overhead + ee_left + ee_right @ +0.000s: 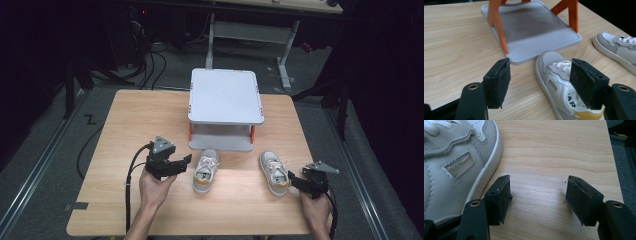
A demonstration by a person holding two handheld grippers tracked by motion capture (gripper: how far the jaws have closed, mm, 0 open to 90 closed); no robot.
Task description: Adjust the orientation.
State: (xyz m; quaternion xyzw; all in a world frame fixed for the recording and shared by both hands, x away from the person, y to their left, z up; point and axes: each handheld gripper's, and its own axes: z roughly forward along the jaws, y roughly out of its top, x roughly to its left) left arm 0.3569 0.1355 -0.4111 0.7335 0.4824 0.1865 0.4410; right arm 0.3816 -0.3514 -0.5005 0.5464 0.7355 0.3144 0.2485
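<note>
Two white and grey sneakers with yellow heels lie on the wooden table (125, 125), toes toward a grey rack. My left gripper (187, 160) sits just left of the left sneaker (206, 172). In the left gripper view its jaws (541, 66) stand open, and the sneaker (559, 85) lies ahead by the right-hand pad, untouched. My right gripper (293, 179) rests just right of the right sneaker (274, 172). It is open (537, 182) over bare wood, with that sneaker (451, 165) beside its left jaw.
A grey two-level rack (226, 95) with orange posts (499, 27) stands at the table's far middle, its lower shelf (536, 30) bare. The second sneaker (619, 47) lies farther right in the left gripper view. Dark floor, cables and a desk frame lie beyond the table.
</note>
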